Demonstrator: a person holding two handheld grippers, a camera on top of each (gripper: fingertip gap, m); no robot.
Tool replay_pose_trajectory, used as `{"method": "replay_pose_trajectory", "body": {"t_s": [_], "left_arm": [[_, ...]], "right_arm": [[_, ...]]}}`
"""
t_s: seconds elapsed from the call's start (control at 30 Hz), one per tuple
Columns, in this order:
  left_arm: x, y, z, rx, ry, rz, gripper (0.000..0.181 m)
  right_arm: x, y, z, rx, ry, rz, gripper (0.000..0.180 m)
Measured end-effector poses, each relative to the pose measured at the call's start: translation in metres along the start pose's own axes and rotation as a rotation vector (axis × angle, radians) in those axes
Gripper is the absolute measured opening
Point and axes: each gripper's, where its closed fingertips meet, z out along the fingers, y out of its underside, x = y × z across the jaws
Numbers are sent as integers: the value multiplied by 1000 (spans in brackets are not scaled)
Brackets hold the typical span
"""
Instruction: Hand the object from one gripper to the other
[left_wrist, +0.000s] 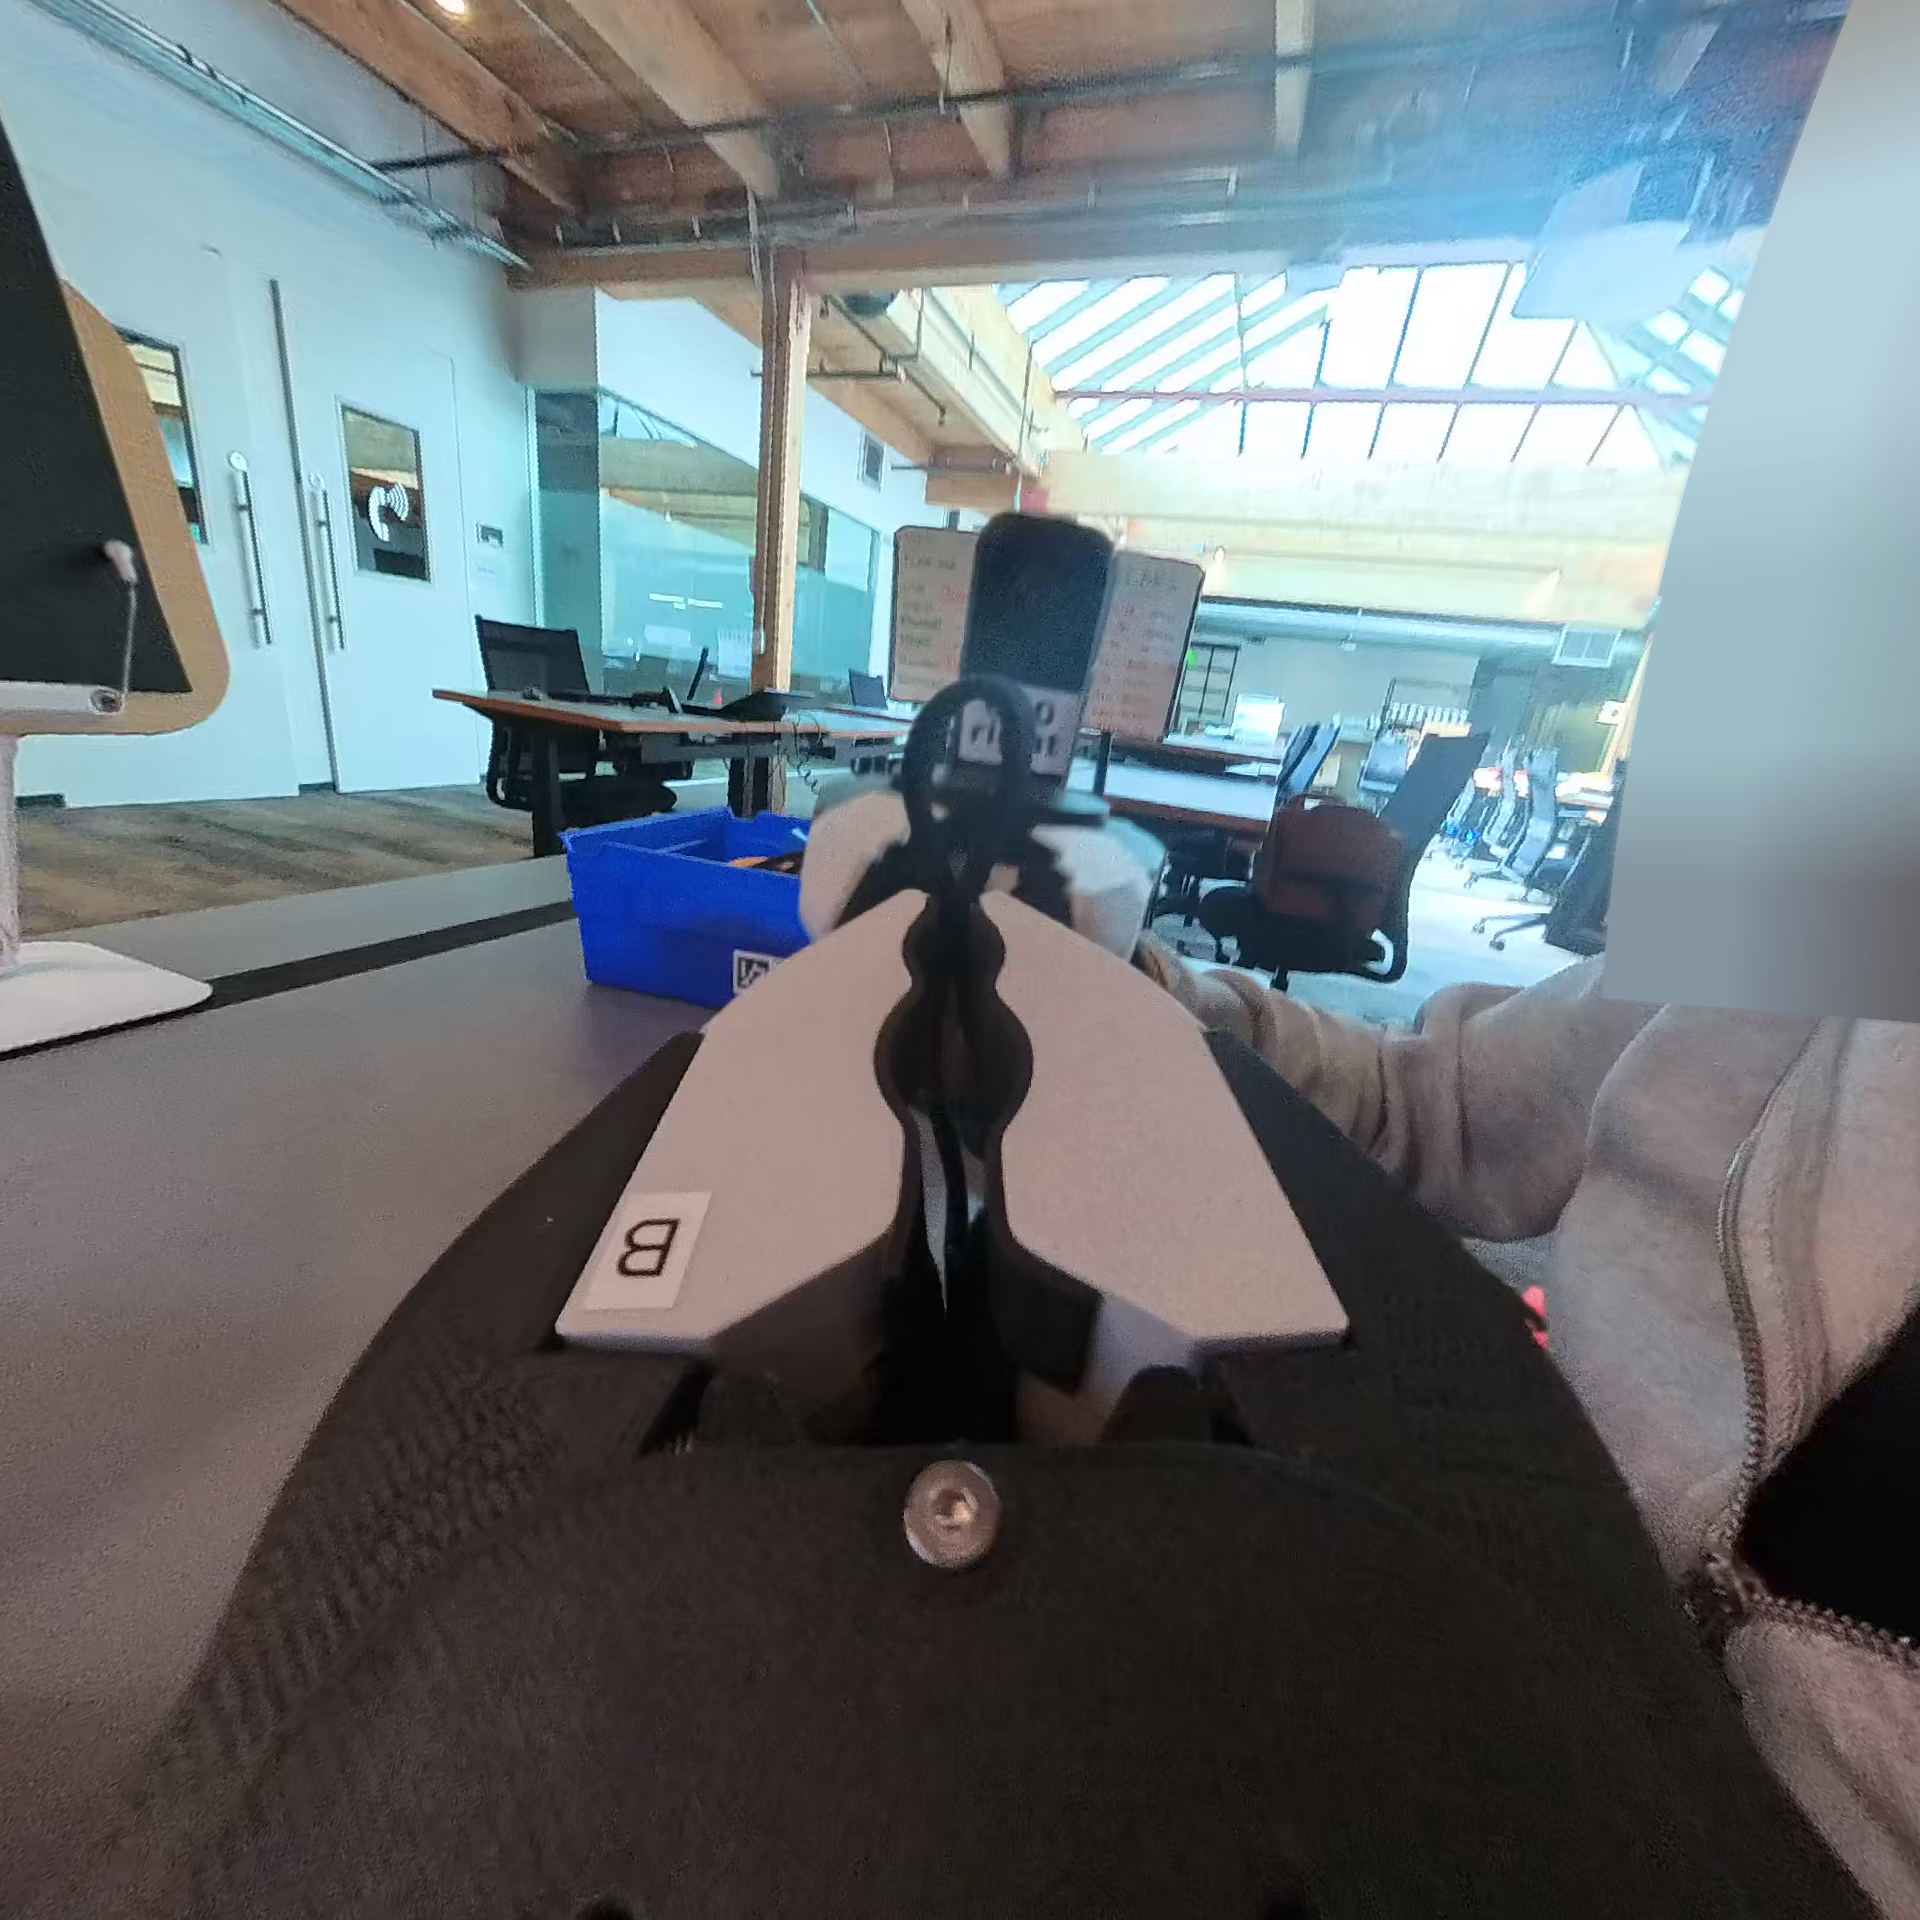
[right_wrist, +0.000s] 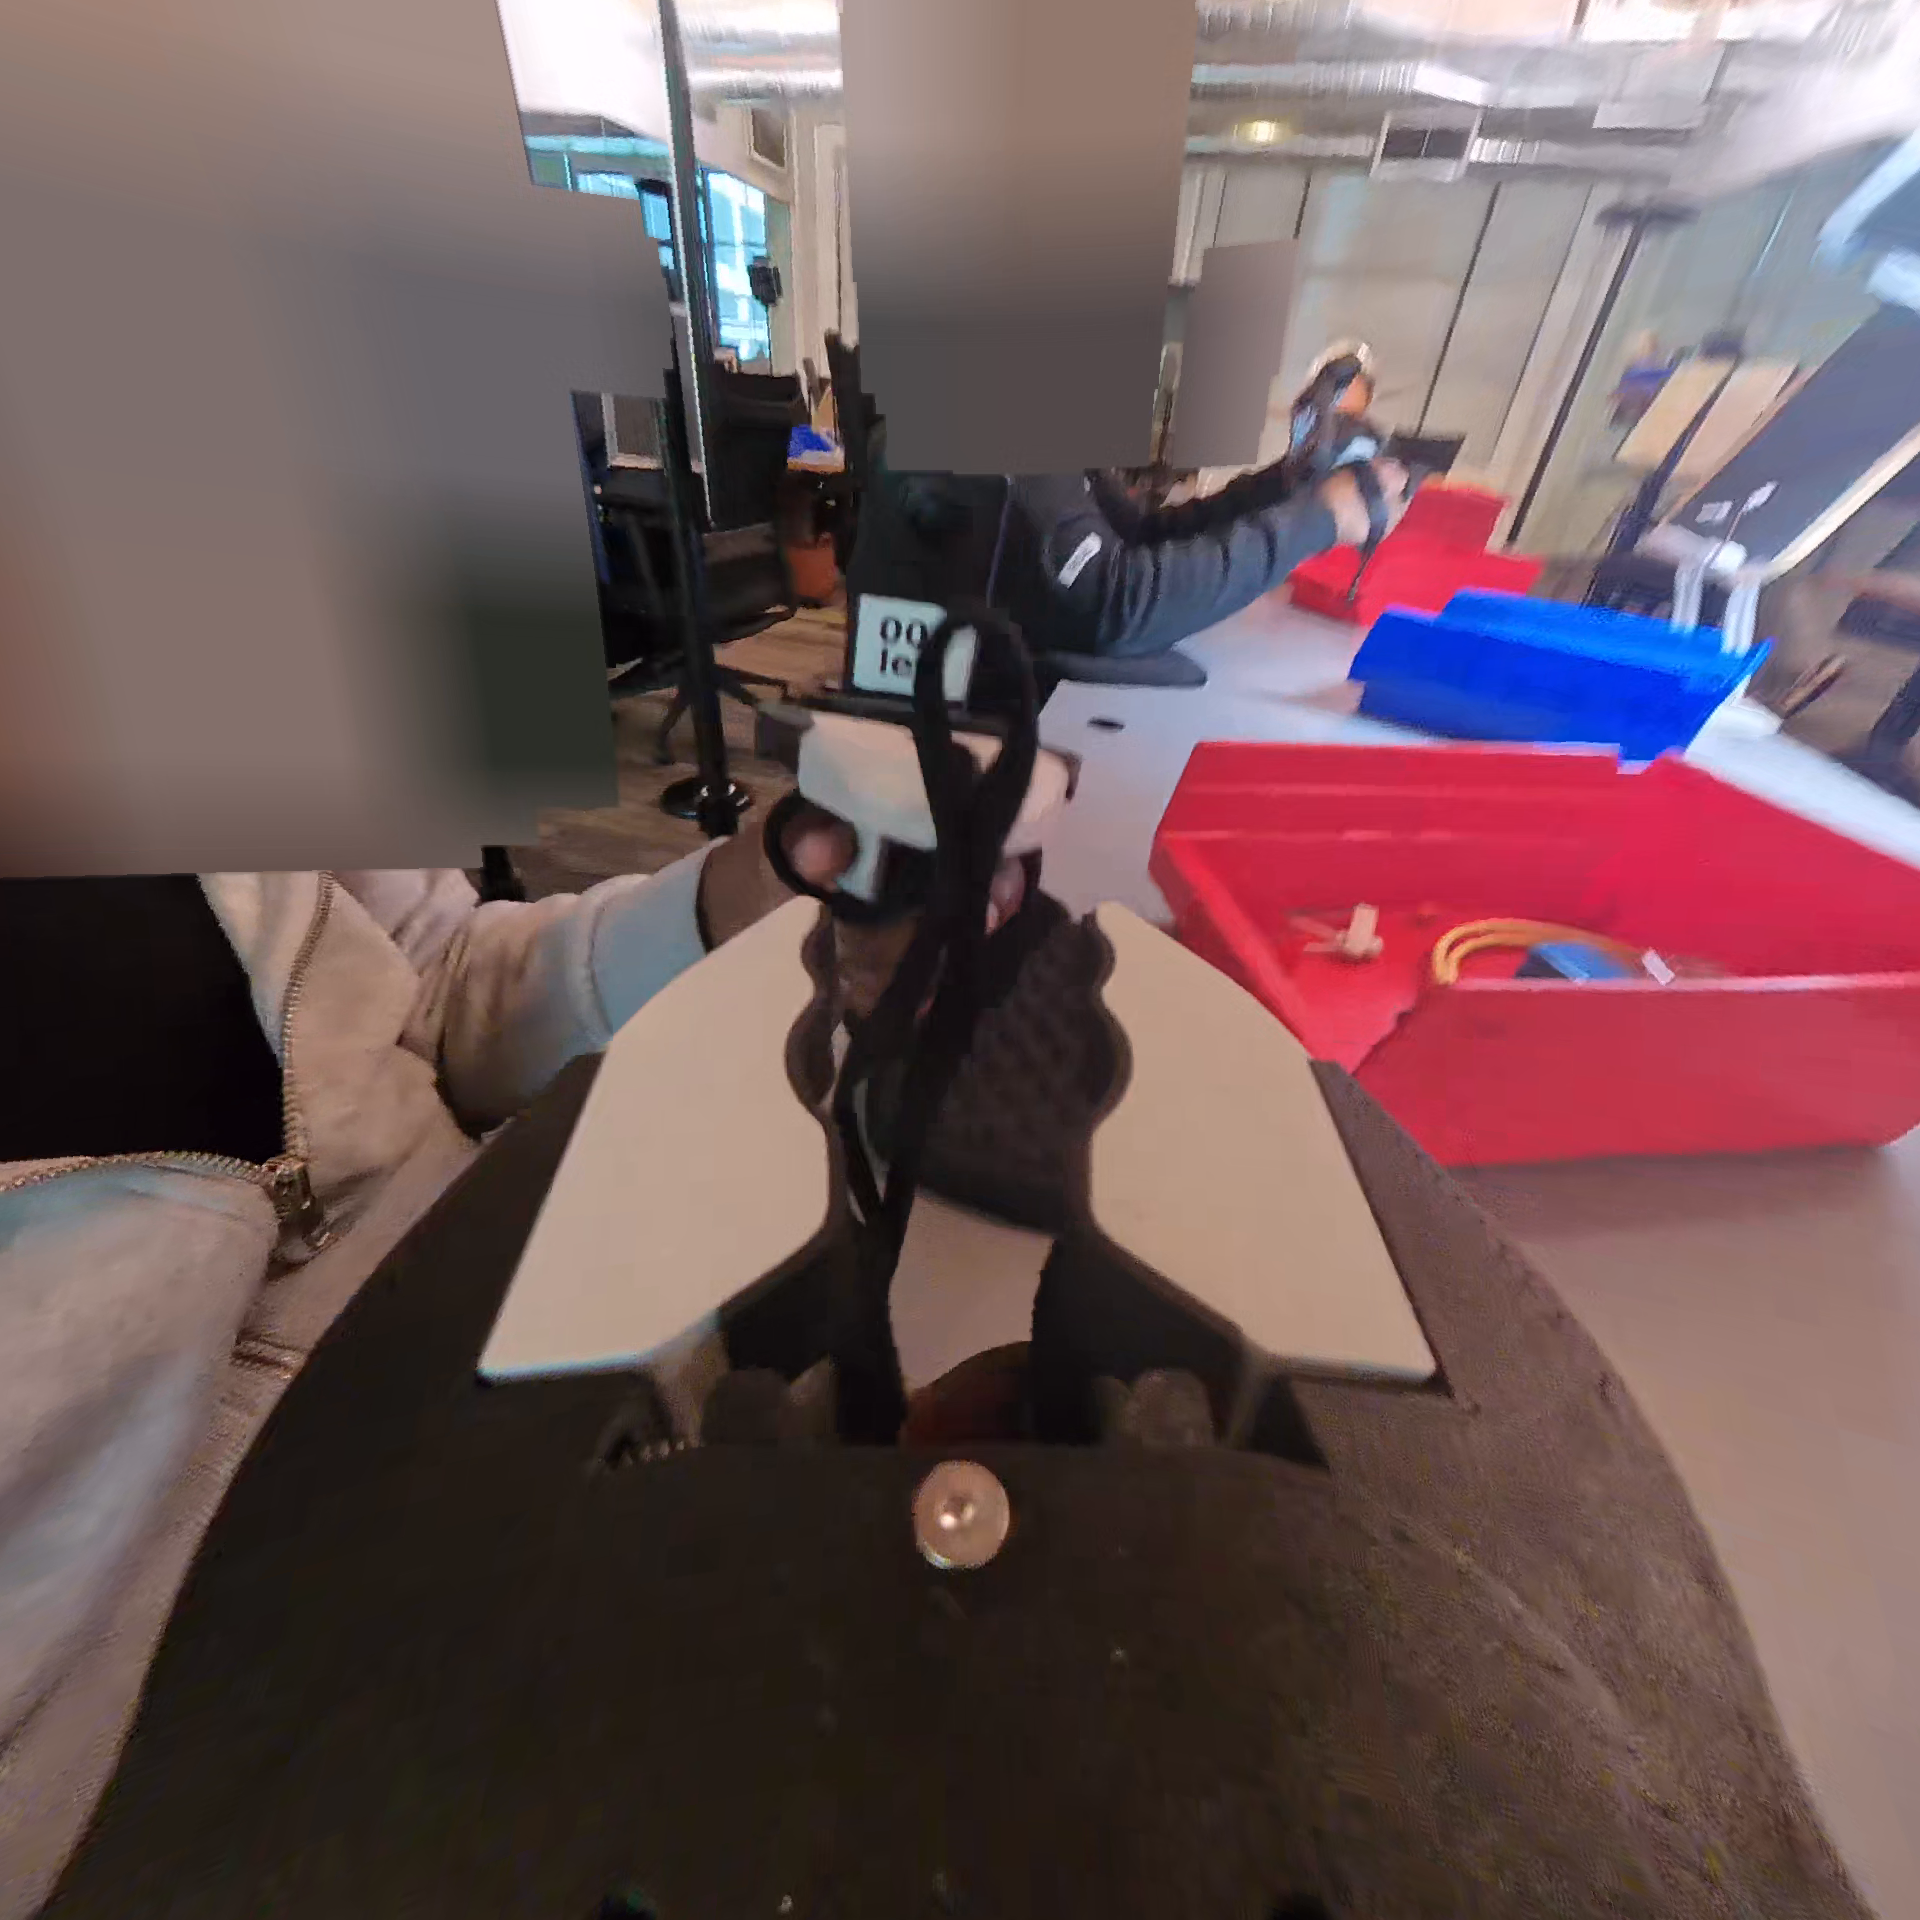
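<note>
Left gripper (left_wrist: 951, 935): pointed level over the dark worktop (left_wrist: 260, 1143), its grey fingers (left_wrist: 790, 1122) drawn close together with only a thin slot between them. A black cord (left_wrist: 961, 790) is pinched in that slot and rises past the tips as a small loop. A white sticker bearing a single letter sits on the left finger.

Right gripper (right_wrist: 951, 935): aimed toward the left one, tips nearly meeting it. Its grey fingers (right_wrist: 686, 1195) stand moderately apart, the ribbed black pad of the right finger exposed. The black cord (right_wrist: 935, 935) hangs down through the gap as a doubled strand with a loop on top; whether either pad touches it cannot be told.

Facing grippers: in each view the other gripper shows just beyond the tips, white-bodied, with a black camera block and a white printed tag above it. A hand (right_wrist: 821, 852) in a light grey zip sleeve (right_wrist: 499, 966) holds the left one through a black ring.

Surroundings:
- blue bin (left_wrist: 665, 894), far on the worktop, small printed label on its front
- red bin (right_wrist: 1558, 987), right side, holding yellow cable and small parts
- two whiteboards with writing, far back, illegible
</note>
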Motion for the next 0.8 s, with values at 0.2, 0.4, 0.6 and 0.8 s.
{"method": "replay_pose_trajectory", "body": {"t_s": [0.2,0.4,0.6,0.8], "left_arm": [[4,-2,-2,8,10,-26,20],[3,26,1,-80,8,-26,6],[1,5,-2,24,13,-67,4],[-1,2,-5,59,15,-119,18]], "right_arm": [[-2,7,9,14,-20,70,6],[1,-6,2,83,-15,125,6],[1,4,6,49,-64,224,38],[-7,18,15,-16,-97,212,5]]}}
